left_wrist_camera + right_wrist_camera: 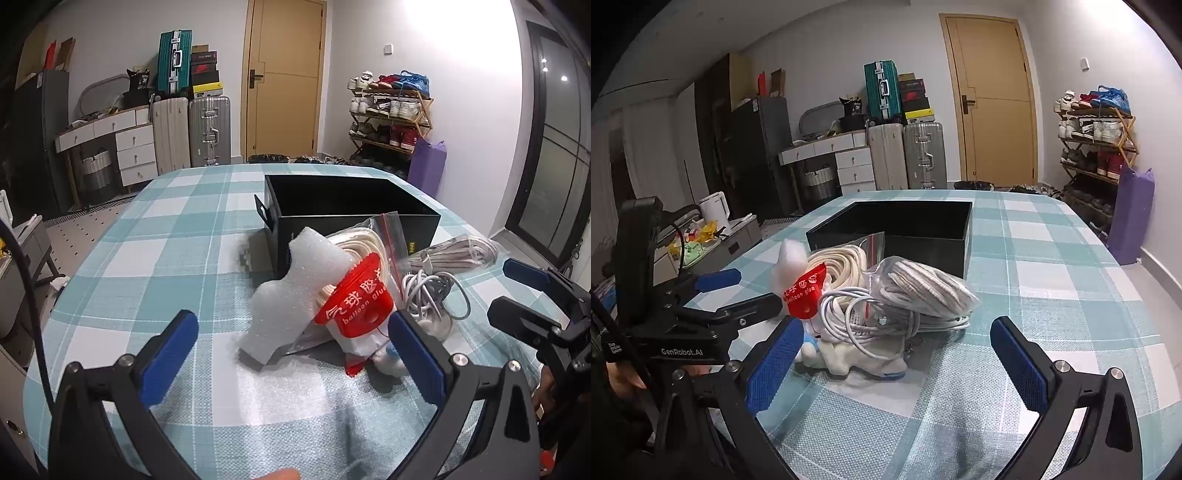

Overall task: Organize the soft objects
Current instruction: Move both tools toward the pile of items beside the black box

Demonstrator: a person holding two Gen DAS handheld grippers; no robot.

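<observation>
Soft white foam block [295,291] and bagged cords lay heaped at six o'clock of the open black cardboard box [905,229], presumably awaiting packing, while the left gripper [291,354] and right gripper [897,354] hovered agape, holding nothing.

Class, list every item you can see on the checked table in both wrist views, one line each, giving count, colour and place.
box: one, black, open-topped, behind the pile
foam piece: one, white, left of pile
balloon glue packet: one, red, against the foam
bagged cord coils: two, cream and whitish, in front of the box
loose cable: one, white, tangled mid-pile
plush toy: one, white and blue, under the cable
tablecloth: one, teal-white check
left gripper: open, empty
right gripper: open, empty
</observation>
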